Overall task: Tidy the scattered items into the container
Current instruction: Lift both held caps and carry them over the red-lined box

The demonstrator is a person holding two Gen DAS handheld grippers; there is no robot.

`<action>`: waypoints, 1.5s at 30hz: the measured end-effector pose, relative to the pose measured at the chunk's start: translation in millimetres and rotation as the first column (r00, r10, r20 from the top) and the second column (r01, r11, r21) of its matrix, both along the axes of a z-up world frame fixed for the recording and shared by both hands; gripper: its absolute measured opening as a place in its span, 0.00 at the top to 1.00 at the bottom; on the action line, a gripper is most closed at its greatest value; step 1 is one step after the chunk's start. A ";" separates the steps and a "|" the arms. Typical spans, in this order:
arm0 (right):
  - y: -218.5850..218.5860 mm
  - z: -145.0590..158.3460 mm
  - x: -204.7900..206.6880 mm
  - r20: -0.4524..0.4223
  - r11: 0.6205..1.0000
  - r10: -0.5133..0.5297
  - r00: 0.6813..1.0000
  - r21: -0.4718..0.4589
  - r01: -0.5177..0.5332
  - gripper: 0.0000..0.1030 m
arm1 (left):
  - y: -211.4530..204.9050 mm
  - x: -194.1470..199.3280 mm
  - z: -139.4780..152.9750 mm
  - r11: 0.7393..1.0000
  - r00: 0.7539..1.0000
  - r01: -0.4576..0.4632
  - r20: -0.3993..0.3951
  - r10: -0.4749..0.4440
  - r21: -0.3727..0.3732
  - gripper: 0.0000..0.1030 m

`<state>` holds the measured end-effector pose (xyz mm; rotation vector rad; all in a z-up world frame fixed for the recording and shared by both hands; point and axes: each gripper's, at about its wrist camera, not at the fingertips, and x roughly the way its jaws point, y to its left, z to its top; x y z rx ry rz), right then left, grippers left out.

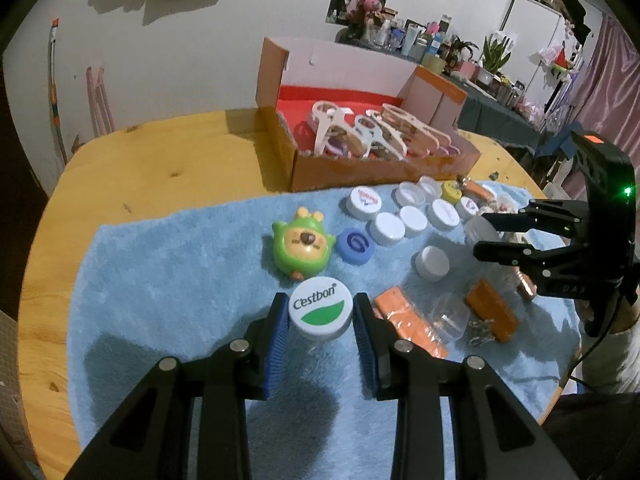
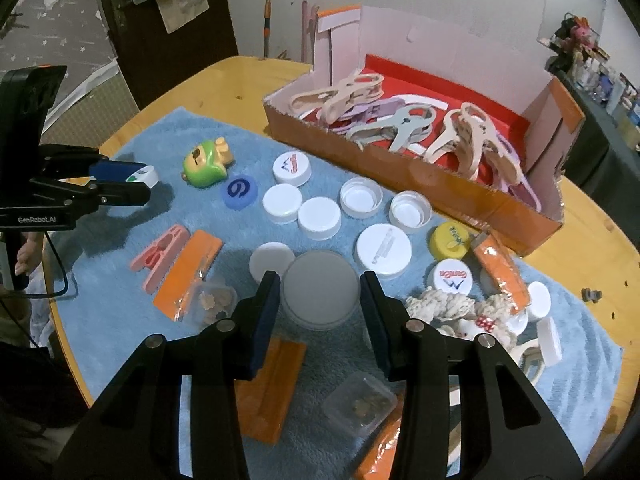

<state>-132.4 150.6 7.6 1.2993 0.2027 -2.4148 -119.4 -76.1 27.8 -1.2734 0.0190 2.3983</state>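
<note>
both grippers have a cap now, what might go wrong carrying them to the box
1. The left gripper pinches the Cestbon cap only at its jaw tips, so it may slip out.
2. The right gripper holds a wide frosted lid by its edges; a tilt could drop it onto the caps.
3. The box is crowded with clothes pegs, so caps may bounce out.

1. Left gripper (image 1: 320, 316): pitched steeply downward, blue-padded fingers (image 1: 280, 320) clamped on a white cap (image 1: 321, 307).
2. Right gripper (image 2: 320, 300): pitched steeply downward, fingers (image 2: 266, 308) closed against a grey round lid (image 2: 321, 288).
</note>
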 end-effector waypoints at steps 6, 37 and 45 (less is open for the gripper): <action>5.3 15.6 -0.2 -0.029 1.000 -0.015 0.999 -0.006 0.014 0.62 | 9.5 -6.2 15.7 1.000 1.000 -0.001 -0.026 0.002 0.003 0.66; 42.6 67.7 -64.5 -0.107 0.998 -0.062 0.992 0.000 0.063 0.62 | 92.3 -84.9 66.8 0.998 0.992 0.059 -0.111 -0.062 -0.033 0.67; 48.9 64.9 -88.1 -0.099 0.996 -0.091 0.991 0.004 0.091 0.62 | 105.6 -110.9 60.7 0.998 0.994 0.056 -0.096 -0.059 -0.031 0.67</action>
